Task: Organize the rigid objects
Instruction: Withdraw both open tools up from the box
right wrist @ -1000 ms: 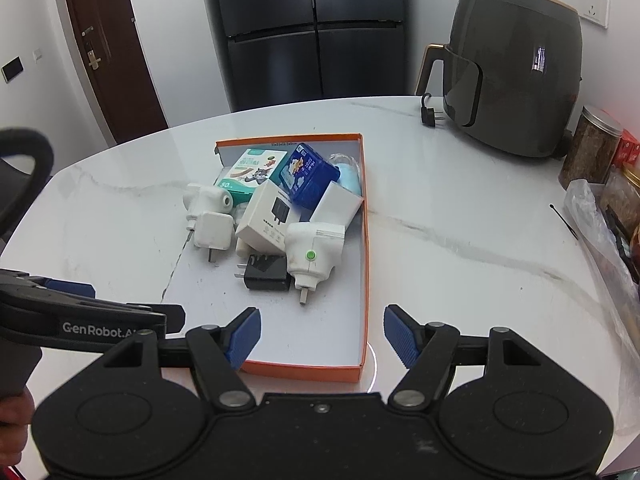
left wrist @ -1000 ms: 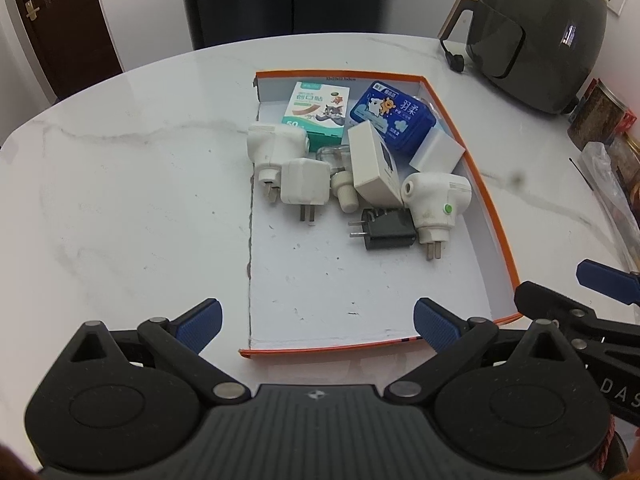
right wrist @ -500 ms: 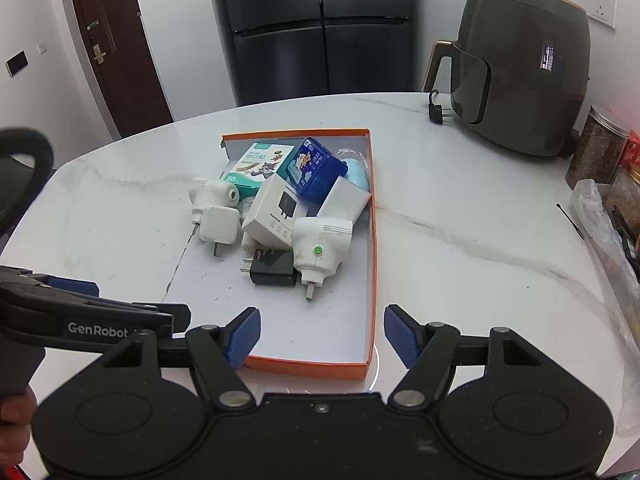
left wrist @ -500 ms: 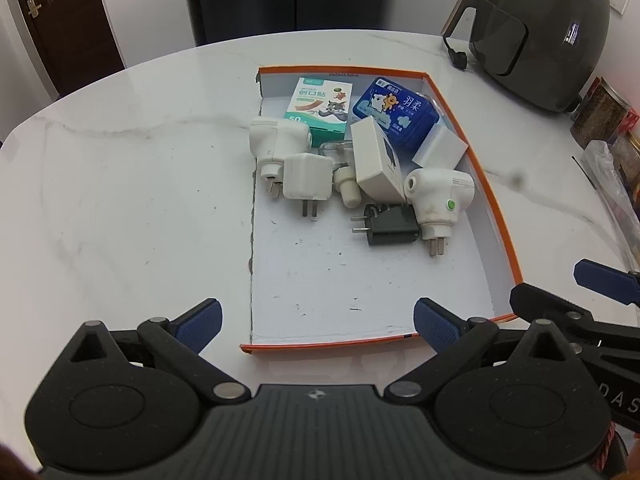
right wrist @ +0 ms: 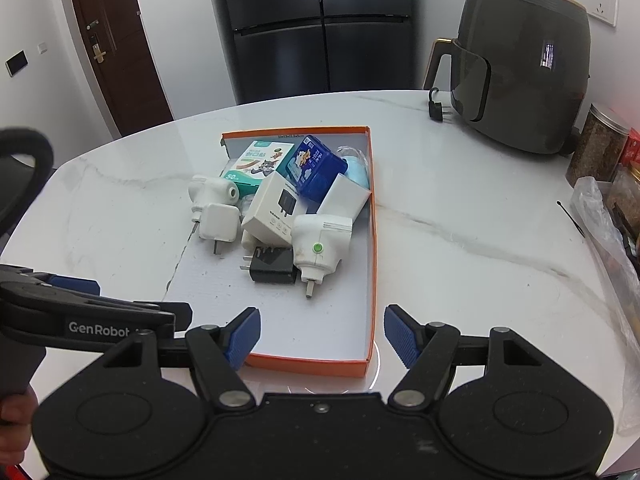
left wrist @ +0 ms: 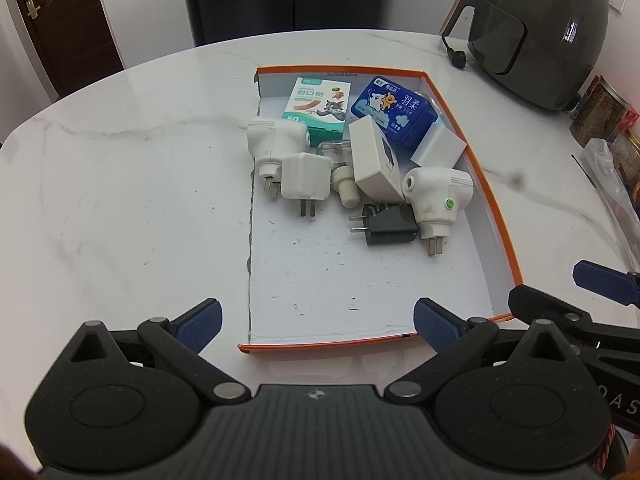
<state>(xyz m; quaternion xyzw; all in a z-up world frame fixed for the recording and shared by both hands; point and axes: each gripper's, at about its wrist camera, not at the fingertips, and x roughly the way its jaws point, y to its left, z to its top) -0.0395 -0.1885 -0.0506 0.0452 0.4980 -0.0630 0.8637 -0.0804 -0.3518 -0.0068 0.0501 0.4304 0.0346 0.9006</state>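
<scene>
Both the left gripper (left wrist: 316,322) and right gripper (right wrist: 322,334) hung spread and empty before the orange tray (left wrist: 498,216), where the piled plugs, probably interlocked, could drag neighbours out if one were lifted.

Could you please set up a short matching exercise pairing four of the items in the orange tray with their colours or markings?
Things:
1. tissue pack
2. bandage box
3. small charger
4. large plug adapter

Descriptions:
A. black, with two metal prongs
B. white, with a green dot
C. blue, with a cartoon bear
D. white and teal, with a cartoon cat

Pairs: 1-C, 2-D, 3-A, 4-B
</scene>
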